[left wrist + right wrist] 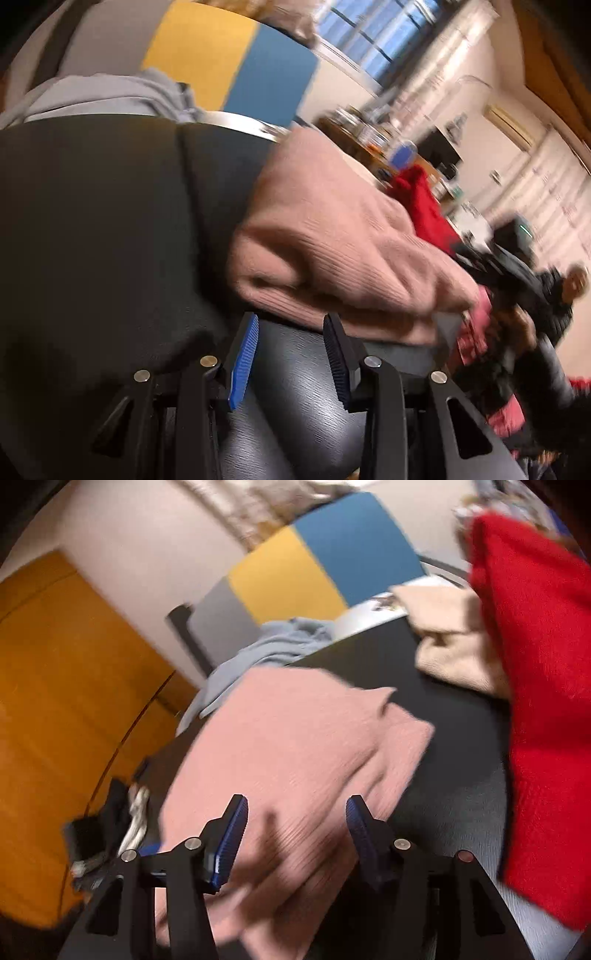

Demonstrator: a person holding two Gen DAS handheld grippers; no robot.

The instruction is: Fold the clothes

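A pink ribbed knit garment (332, 240) lies bunched on the black table (92, 221). In the left wrist view its near edge sits just past my left gripper (291, 325), which is open, with only bare table showing between its blue pads. In the right wrist view the same pink garment (295, 746) spreads under my right gripper (295, 805). That gripper is open too, its pads wide apart above the cloth and not pressing on it. The picture is blurred.
A red fuzzy garment (539, 701) hangs at the right, with a beige one (454, 646) behind it. A pale blue garment (266, 646) lies at the table's far edge before a grey, yellow and blue panel (295, 572). A person's dark sleeve (550, 354) is at the right.
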